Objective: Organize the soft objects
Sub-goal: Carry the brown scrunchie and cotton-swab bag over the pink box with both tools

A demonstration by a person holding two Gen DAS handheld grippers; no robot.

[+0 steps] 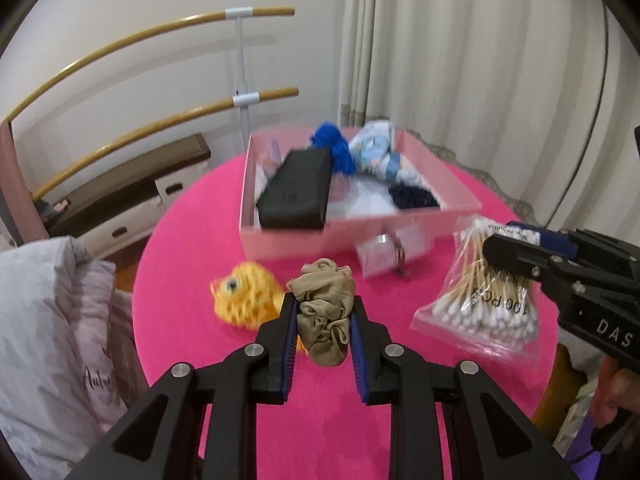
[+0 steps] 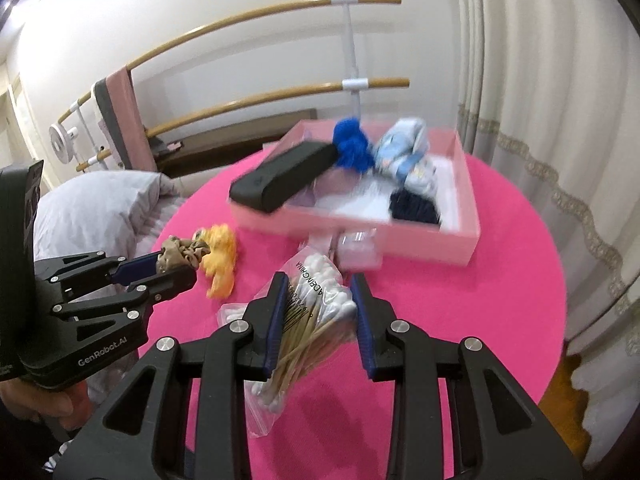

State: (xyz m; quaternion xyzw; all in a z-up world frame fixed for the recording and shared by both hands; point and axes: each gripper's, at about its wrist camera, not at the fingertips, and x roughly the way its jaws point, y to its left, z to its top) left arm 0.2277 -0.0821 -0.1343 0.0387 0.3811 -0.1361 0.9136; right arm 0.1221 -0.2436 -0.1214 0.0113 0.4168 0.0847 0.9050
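Scrunchie [image 1: 325, 312] pinched in left gripper [image 1: 324, 312], long axis along fingers; right gripper [image 2: 320, 300] clamps swab bag [image 2: 304, 320].

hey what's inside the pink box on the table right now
The pink box holds a black case leaning on its near wall, a blue pom-pom, a light blue patterned cloth bundle and a dark navy scrunchie. Whatever lies beneath them is hidden.

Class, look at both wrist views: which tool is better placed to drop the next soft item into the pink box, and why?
Left. The left tool already grips the beige scrunchie, facing the pink box. The right tool straddles the cotton swab bag, not a soft item.
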